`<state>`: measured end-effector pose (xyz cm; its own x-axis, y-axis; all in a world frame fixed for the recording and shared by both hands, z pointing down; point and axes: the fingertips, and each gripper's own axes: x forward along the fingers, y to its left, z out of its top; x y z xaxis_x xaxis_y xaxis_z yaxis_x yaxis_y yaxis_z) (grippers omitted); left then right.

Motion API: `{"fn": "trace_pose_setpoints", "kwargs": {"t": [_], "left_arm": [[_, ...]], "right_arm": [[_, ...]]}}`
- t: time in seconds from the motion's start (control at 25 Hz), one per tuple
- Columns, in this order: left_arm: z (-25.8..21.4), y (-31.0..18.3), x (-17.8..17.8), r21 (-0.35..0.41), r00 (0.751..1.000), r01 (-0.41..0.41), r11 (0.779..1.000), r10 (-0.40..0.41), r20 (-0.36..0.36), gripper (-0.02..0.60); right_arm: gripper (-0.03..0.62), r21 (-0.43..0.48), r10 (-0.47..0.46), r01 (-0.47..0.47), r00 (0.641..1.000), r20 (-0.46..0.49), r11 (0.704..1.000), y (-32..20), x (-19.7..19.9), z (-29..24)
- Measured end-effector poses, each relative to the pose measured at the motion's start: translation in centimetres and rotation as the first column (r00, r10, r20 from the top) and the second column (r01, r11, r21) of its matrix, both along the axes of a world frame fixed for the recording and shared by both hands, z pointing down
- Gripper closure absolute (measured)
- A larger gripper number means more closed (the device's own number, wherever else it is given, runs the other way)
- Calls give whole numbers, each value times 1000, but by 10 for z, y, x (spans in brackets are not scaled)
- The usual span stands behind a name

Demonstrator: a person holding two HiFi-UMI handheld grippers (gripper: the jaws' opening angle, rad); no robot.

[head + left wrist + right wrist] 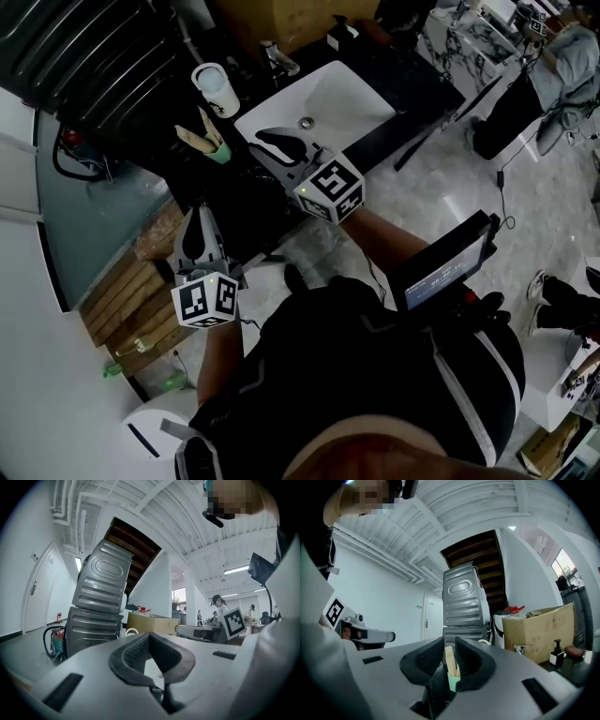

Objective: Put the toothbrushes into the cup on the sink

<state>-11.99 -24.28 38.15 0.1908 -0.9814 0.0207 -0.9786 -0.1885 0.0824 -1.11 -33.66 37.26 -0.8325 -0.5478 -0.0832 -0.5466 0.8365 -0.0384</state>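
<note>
A pale green cup (218, 153) stands on the dark counter left of the white sink (361, 112), with wooden-handled toothbrushes (200, 132) standing in it. My right gripper (272, 141) points level at the cup from its right and is apart from it. Its jaws are open with nothing between them. In the right gripper view the cup (452, 681) and toothbrushes (449, 660) show through the gap of the right gripper (450, 651). My left gripper (195, 220) is lower left, shut and empty; in the left gripper view the left gripper (150, 641) has its pads meeting.
A white mug (216, 89) stands behind the green cup, and a faucet (277, 58) behind the basin. A cardboard box (541, 625) and a dark pump bottle (555, 654) sit at the right. Stacked grey metal machines (101, 606) rise beyond the counter. A wooden pallet (131, 300) lies at floor level left.
</note>
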Motion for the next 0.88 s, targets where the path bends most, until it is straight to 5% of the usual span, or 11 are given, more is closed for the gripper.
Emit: {"fn": "trace_pose_setpoints", "kwargs": {"t": [0.52, 0.88], "left_arm": [[-28, 41, 82, 18, 998, -63, 998, 63, 1, 577], [-47, 71, 55, 73, 999, -38, 997, 36, 26, 577]], "right_arm": [[539, -57, -42, 41, 999, -12, 998, 75, 85, -29], [539, -51, -32, 32, 999, 0, 998, 102, 63, -46]]}}
